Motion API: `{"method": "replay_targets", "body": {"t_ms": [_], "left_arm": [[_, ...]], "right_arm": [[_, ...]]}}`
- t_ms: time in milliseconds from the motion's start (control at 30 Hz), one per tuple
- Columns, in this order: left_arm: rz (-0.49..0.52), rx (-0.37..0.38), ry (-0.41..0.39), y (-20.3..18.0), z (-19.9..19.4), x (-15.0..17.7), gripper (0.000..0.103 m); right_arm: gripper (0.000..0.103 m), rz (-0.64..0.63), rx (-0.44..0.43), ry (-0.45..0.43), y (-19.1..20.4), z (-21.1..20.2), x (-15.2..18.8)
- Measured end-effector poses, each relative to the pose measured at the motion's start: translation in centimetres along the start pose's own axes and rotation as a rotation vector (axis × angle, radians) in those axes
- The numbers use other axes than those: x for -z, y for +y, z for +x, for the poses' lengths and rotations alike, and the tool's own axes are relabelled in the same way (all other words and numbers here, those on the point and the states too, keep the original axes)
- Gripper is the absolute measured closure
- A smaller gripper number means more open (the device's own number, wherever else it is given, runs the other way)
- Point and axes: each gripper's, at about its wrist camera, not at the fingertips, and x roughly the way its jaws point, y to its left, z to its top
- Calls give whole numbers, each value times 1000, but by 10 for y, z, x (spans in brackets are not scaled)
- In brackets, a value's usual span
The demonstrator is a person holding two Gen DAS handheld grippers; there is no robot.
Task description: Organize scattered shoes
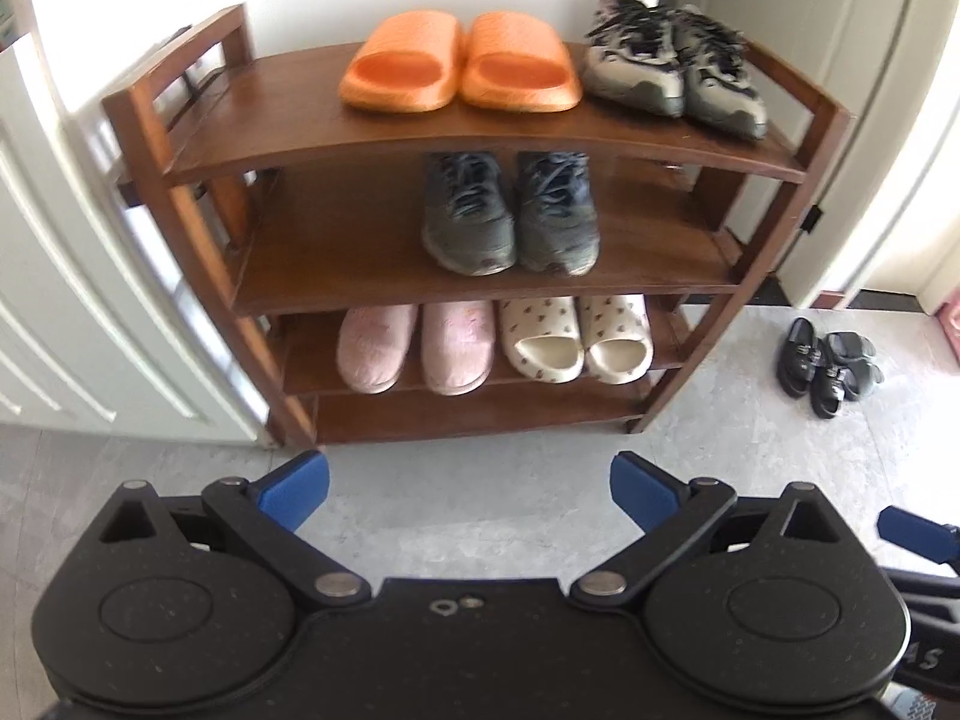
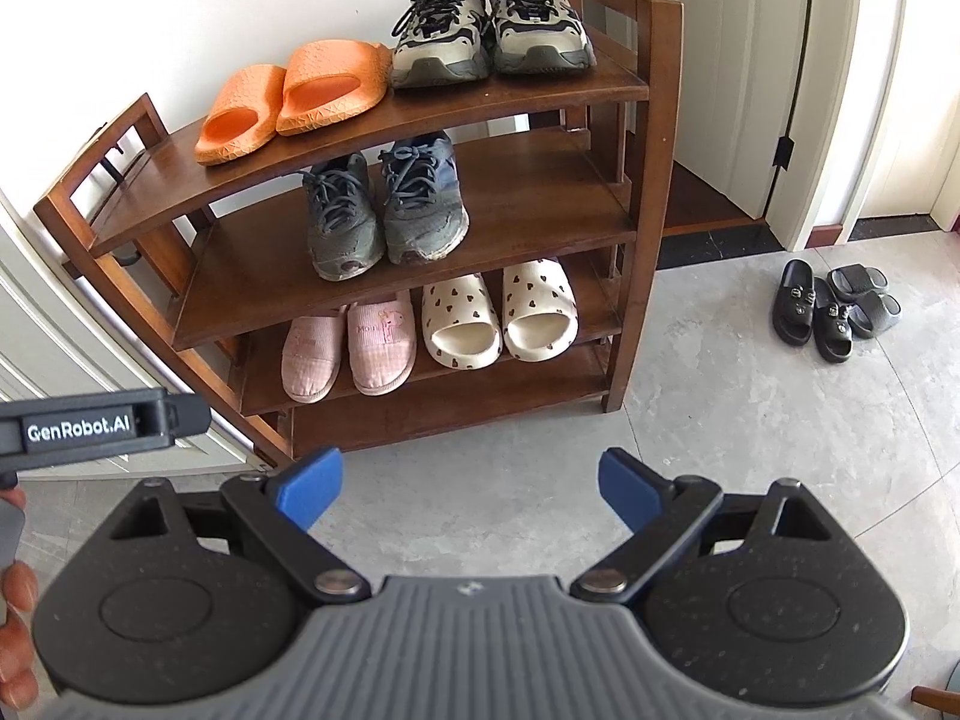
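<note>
Grey tile floor [image 2: 750, 420], wooden shoe rack [image 2: 651, 120] filled on three shelves. Black sandals [image 2: 810, 309] loose beside it. Left gripper [image 1: 469, 492] and right gripper [image 2: 471, 489] both spread, holding nothing

Left wrist view looks forward and down over its own gripper [image 1: 469, 495] at the wooden shoe rack [image 1: 678, 144], squarely from the front and near it. Right wrist view faces the same rack [image 2: 657, 60] from further right, so the shelves run obliquely. Both views share the rack and the black sandals [image 1: 825, 365] [image 2: 831, 309] on the grey floor [image 1: 750, 432] [image 2: 750, 420], well apart from each lens
</note>
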Motion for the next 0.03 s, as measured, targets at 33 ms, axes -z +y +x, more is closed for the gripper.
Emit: {"method": "replay_targets", "body": {"t_ms": [33], "left_arm": [[0, 14, 3, -1, 0, -1, 2]], "right_arm": [[9, 9, 2, 5, 0, 0, 0]]}}
